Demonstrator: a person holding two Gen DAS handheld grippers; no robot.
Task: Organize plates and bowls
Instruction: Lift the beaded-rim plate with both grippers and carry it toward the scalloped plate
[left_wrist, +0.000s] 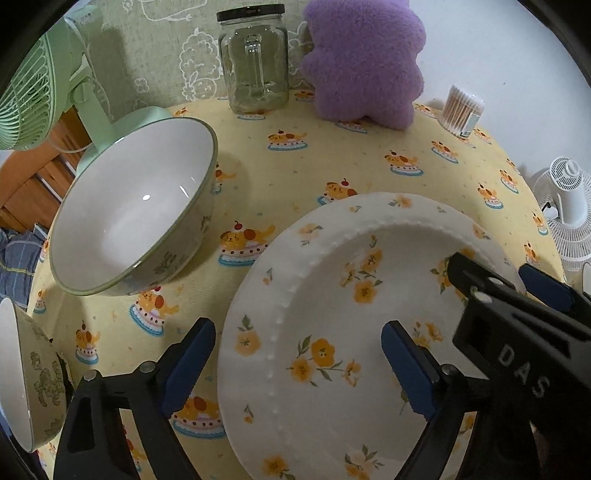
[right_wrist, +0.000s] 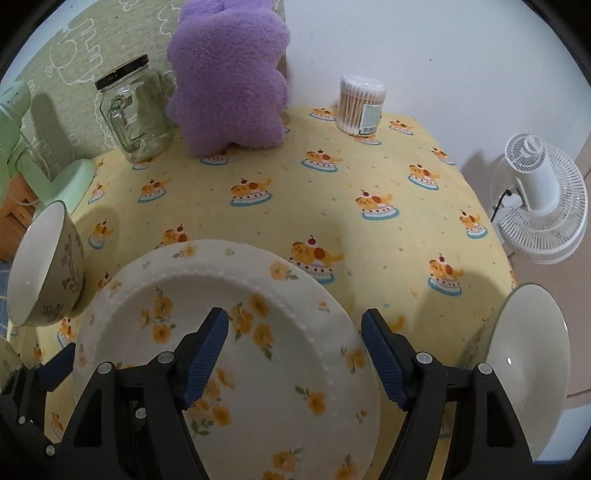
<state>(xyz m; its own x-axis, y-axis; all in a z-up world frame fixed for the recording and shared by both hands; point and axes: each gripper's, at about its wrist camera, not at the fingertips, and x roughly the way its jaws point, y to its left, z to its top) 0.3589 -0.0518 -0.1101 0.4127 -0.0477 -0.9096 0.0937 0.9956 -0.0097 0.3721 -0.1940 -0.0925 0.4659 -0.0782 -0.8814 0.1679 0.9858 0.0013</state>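
Note:
A white plate with yellow flowers (left_wrist: 332, 314) lies on the yellow tablecloth; it also shows in the right wrist view (right_wrist: 229, 332). My left gripper (left_wrist: 299, 358) is open, its jaws straddling the plate's left rim. My right gripper (right_wrist: 295, 354) is open, its jaws straddling the plate's right rim; it also shows in the left wrist view (left_wrist: 509, 291). A green-rimmed bowl (left_wrist: 136, 206) stands to the left of the plate, also seen in the right wrist view (right_wrist: 44, 266). A second bowl (left_wrist: 26, 376) is at the near left. Another white dish (right_wrist: 528, 365) sits at the table's right edge.
At the back stand a glass jar (left_wrist: 255, 62), a purple plush (left_wrist: 365, 59) and a tub of cotton swabs (left_wrist: 461, 110). A green fan (left_wrist: 33, 92) is at the back left. A white fan (right_wrist: 543, 192) stands beyond the table's right edge.

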